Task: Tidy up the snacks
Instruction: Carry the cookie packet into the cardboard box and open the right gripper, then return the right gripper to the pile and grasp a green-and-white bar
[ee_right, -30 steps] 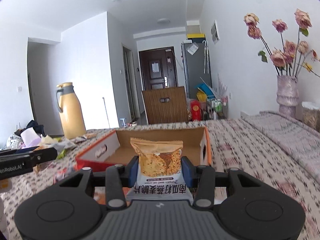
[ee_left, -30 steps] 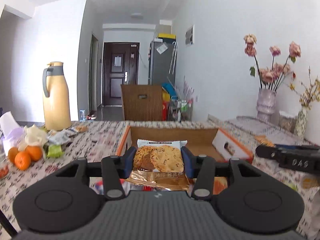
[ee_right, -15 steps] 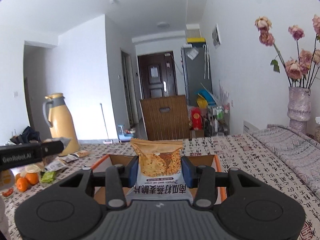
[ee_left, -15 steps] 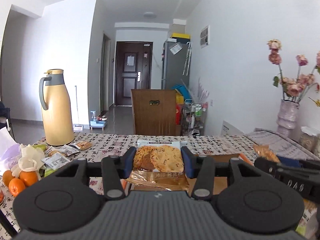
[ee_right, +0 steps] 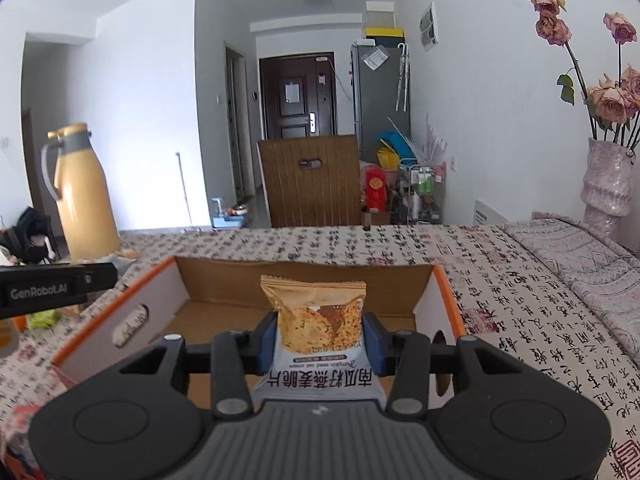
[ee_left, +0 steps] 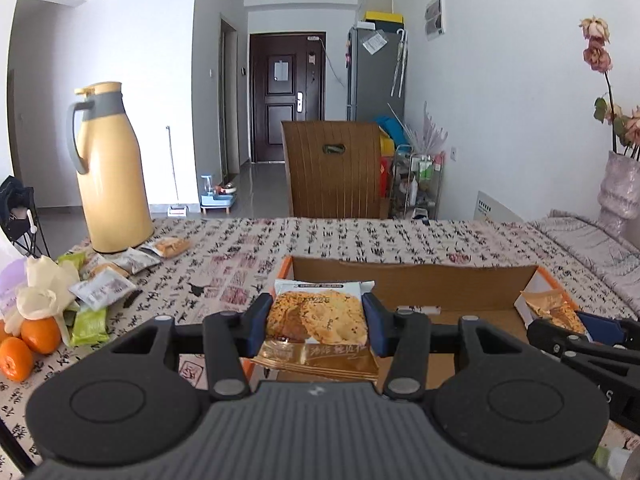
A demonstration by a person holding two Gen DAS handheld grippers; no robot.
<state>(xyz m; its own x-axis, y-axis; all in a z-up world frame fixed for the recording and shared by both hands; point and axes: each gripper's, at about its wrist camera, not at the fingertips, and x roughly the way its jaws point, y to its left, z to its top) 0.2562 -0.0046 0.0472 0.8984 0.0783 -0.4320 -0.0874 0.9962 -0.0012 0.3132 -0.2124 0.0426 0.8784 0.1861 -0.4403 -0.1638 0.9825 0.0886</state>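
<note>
Left gripper point(ee_left: 317, 322) is clamping a cookie packet point(ee_left: 316, 316); right gripper point(ee_right: 319, 338) is gripping an oat-crisp packet point(ee_right: 318, 322). Both packets are hanging above the open cardboard box point(ee_right: 304, 280) sitting on the patterned tablecloth point(ee_right: 500, 280).

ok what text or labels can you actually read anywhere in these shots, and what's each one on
"GenRobot.AI": side of the left gripper, seen from the right wrist.
"南瓜籽燕麦脆片": oat crisp packet in the right gripper, upside down.
Gold print on the cookie packet in the left gripper: too blurred.
Calligraphy on the tablecloth: unreadable.
</note>
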